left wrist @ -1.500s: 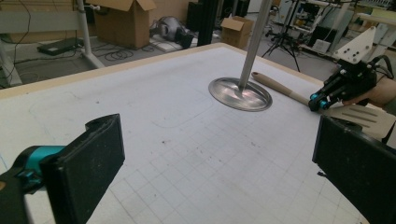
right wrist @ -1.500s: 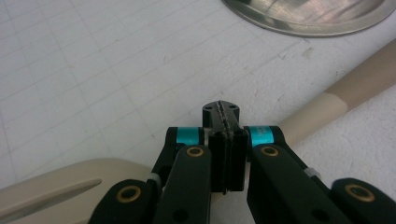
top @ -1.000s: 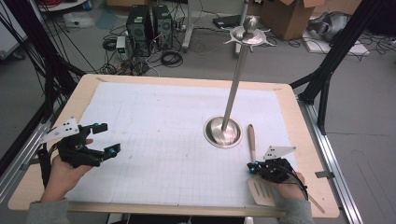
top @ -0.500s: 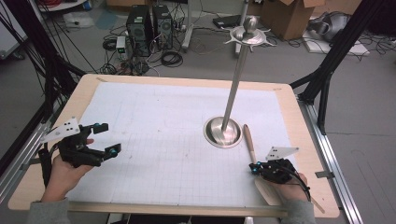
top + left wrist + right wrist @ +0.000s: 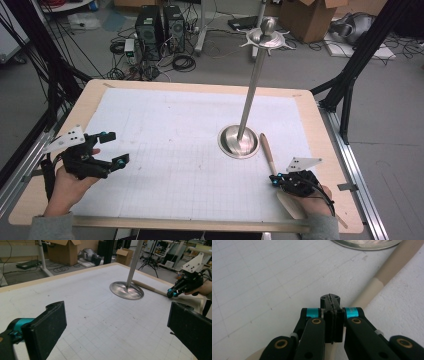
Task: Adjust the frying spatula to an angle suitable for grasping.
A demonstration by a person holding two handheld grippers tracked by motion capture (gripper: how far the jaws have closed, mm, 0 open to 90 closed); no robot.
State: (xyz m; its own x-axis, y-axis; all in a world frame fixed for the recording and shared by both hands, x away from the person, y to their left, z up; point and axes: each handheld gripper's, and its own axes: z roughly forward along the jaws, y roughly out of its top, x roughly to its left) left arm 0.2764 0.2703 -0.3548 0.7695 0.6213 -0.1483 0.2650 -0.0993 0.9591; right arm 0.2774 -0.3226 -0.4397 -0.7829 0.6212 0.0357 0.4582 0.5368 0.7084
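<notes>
A wooden spatula (image 5: pixel 267 152) lies on the grid paper just right of a metal stand's round base (image 5: pixel 239 142). Its handle points toward the far side and its flat blade passes under the person's right hand. My right gripper (image 5: pixel 274 179) rests low over the handle, jaws pressed together. In the right gripper view the right gripper (image 5: pixel 331 298) has nothing visible between its jaws, and the spatula handle (image 5: pixel 387 267) runs beneath and past them. My left gripper (image 5: pixel 116 147) hovers open at the table's left side. The left gripper (image 5: pixel 117 317) faces the stand base (image 5: pixel 127 290).
The stand's tall pole (image 5: pixel 252 85) rises from the base to a spiked crown above the table's back edge. White grid paper (image 5: pixel 170 130) covers most of the wooden table (image 5: pixel 190 222). Computers, cables and cardboard boxes sit on the floor beyond.
The spatula's far end has swung slightly left toward the stand base. Both grippers stay almost where they were.
</notes>
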